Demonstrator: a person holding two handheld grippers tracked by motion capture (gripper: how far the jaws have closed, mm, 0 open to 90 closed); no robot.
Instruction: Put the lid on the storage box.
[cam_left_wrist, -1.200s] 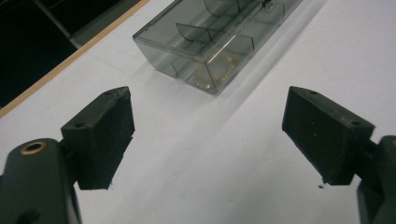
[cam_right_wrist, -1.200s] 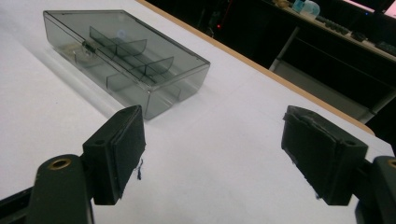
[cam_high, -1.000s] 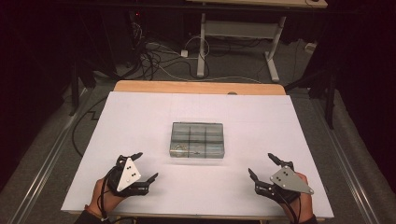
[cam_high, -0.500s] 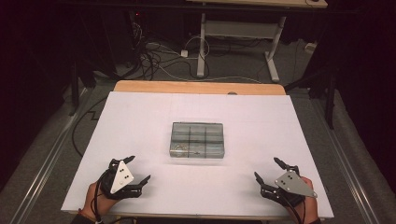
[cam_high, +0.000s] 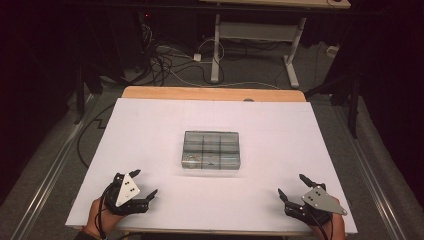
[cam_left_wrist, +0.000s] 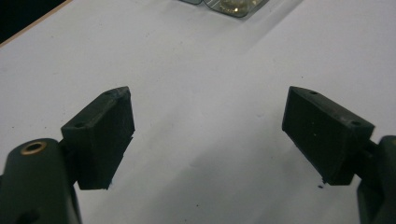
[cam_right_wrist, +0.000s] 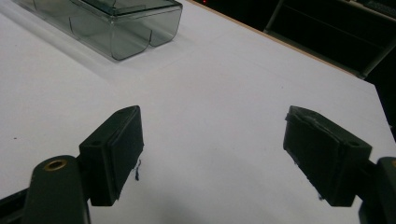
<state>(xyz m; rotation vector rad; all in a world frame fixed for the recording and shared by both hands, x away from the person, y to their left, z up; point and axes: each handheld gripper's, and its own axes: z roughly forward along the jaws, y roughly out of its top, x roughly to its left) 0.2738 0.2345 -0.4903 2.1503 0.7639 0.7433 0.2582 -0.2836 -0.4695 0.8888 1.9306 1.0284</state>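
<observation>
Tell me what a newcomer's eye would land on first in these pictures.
First, the clear compartment box lying alone at the middle of the white table, lid shut, with small brassy bits in its near left compartment. Next, the two black grippers at the near edge: the left gripper at the near left corner, the right gripper at the near right, both with jaws spread wide and nothing between them, well apart from the box.

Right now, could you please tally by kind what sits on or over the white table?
Clear compartment box: 1
Handheld claws, left claw and right claw, both open: 2
White table: 1
Total: 4
</observation>
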